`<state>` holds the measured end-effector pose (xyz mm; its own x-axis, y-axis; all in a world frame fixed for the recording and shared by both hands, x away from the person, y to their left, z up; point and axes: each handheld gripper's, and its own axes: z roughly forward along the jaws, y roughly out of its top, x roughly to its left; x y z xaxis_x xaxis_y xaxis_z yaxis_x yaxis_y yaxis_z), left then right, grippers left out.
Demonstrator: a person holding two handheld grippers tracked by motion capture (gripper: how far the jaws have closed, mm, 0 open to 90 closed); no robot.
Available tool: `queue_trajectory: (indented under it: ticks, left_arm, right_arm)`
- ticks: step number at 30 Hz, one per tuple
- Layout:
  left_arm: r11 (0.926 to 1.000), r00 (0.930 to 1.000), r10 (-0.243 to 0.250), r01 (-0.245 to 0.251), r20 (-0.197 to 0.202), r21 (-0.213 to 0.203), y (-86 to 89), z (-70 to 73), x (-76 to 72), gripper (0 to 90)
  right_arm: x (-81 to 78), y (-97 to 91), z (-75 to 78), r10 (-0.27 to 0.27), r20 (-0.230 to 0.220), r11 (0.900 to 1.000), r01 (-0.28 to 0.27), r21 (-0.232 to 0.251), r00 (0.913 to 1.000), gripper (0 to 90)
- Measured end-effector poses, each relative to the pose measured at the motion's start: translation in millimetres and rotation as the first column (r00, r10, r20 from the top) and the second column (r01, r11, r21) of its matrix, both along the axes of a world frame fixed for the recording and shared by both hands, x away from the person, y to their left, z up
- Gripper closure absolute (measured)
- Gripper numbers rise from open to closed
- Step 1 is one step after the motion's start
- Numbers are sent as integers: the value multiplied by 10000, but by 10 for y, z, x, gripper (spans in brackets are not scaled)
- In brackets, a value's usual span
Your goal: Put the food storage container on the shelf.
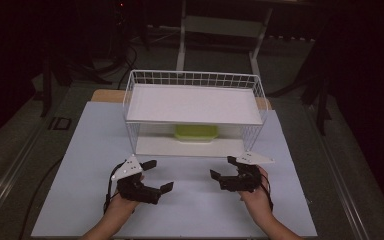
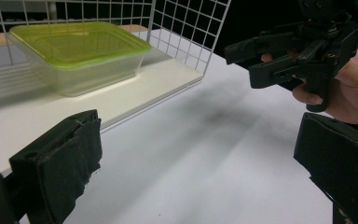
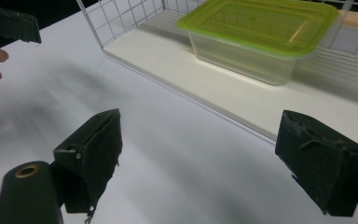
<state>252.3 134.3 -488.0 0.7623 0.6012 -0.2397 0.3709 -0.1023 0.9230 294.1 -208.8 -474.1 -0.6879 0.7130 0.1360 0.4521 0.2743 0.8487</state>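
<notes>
A clear plastic container with a green lid (image 1: 196, 132) (image 2: 77, 53) (image 3: 261, 35) stands on the lower white shelf of a white wire rack (image 1: 130, 95). In front of the rack, over the white table top (image 1: 190, 210), a person holds both grippers. My left gripper (image 1: 160, 175) (image 2: 196, 135) is open with nothing between its jaws. My right gripper (image 1: 222, 167) (image 3: 200, 126) is open too and holds nothing. The two point towards each other and slightly towards the rack. In the left gripper view the right gripper (image 2: 242, 65) appears at the upper right, held in a hand.
The rack's upper shelf (image 1: 195, 102) is a bare white board. The lower shelf's front edge (image 3: 191, 95) lies close ahead of both grippers. Dark floor, cables and table legs surround the table.
</notes>
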Motion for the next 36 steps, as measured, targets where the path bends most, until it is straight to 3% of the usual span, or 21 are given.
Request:
queue_trajectory:
  ticks: [7,10,14,17,20,25,28,36]
  left_arm:
    - [9995,9999,-152,151,30,262,1,-39,-82,15]
    - [9998,9997,-208,208,-98,74,14,-91,-102,15]
    - [9996,9997,-203,205,-100,176,17,-126,-114,14]
    - [9994,9998,-147,142,154,306,28,-138,-122,15]
    - [9991,9998,-131,125,146,417,30,-164,-126,15]
    - [9984,9997,-129,117,214,547,36,-195,-131,15]
    - [9970,9995,-218,200,237,754,25,-221,-139,14]
    - [9971,9993,-337,327,134,685,11,-256,-132,15]
  right_arm:
    - [-115,-131,-12,44,92,9999,-43,-140,9999,150]
    - [-162,-193,-14,74,147,9999,-72,-146,9999,151]
    - [-197,-252,-32,63,31,9999,-62,-117,10000,151]
    - [-242,-313,-86,0,-136,9999,-3,-166,9999,151]
    - [-228,-367,-122,257,-276,9997,-256,49,9993,150]
    - [-203,-416,-155,282,-122,9996,-283,-58,9995,150]
    - [-201,-426,-193,294,-107,9994,-296,-185,9995,149]
    - [-196,-386,-285,608,-331,9961,-628,-621,9976,150]
